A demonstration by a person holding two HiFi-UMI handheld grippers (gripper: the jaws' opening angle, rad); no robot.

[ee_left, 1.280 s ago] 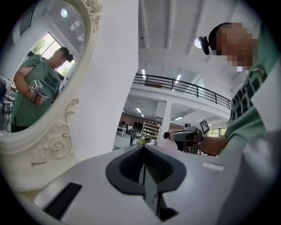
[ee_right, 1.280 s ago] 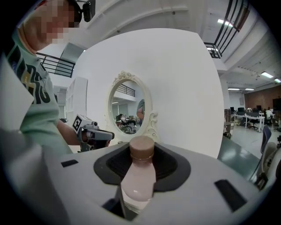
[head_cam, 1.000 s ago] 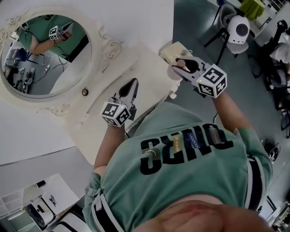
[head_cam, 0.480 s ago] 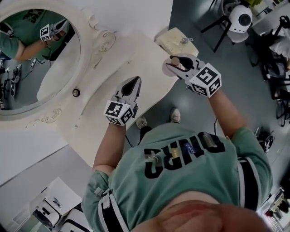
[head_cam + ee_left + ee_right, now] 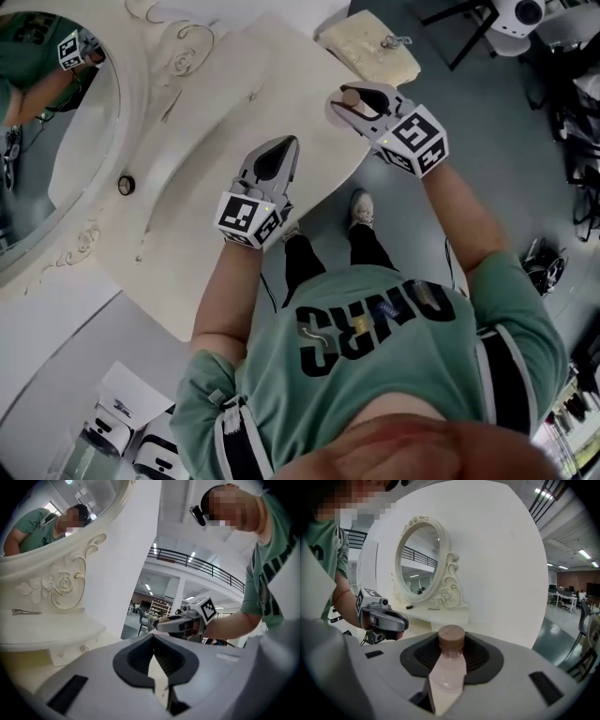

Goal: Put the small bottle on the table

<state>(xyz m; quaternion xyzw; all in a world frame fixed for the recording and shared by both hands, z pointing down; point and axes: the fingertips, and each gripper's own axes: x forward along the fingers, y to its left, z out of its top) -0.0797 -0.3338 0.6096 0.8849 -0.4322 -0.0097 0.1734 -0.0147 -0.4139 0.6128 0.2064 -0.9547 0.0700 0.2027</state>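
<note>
"Pink-tinted plastic with a brown cap [image 5: 452, 638]. I judged the small bottle [image 5: 448, 672] light, stiff and rather slippery. Where was it?"

"Upright between the right gripper's [image 5: 349, 105] jaws, pinched at the body, with the cap past the tips. I'd keep the hold there. The left gripper's [image 5: 284, 142] jaws were pressed together and empty."

"What had changed since a second before?"

"The grip was the same, but those jaws had come in over the table [image 5: 281, 75] edge, which now lay beneath them."

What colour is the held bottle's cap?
Brown, wood-like cap on the small bottle; clearest in right gripper view.
</note>
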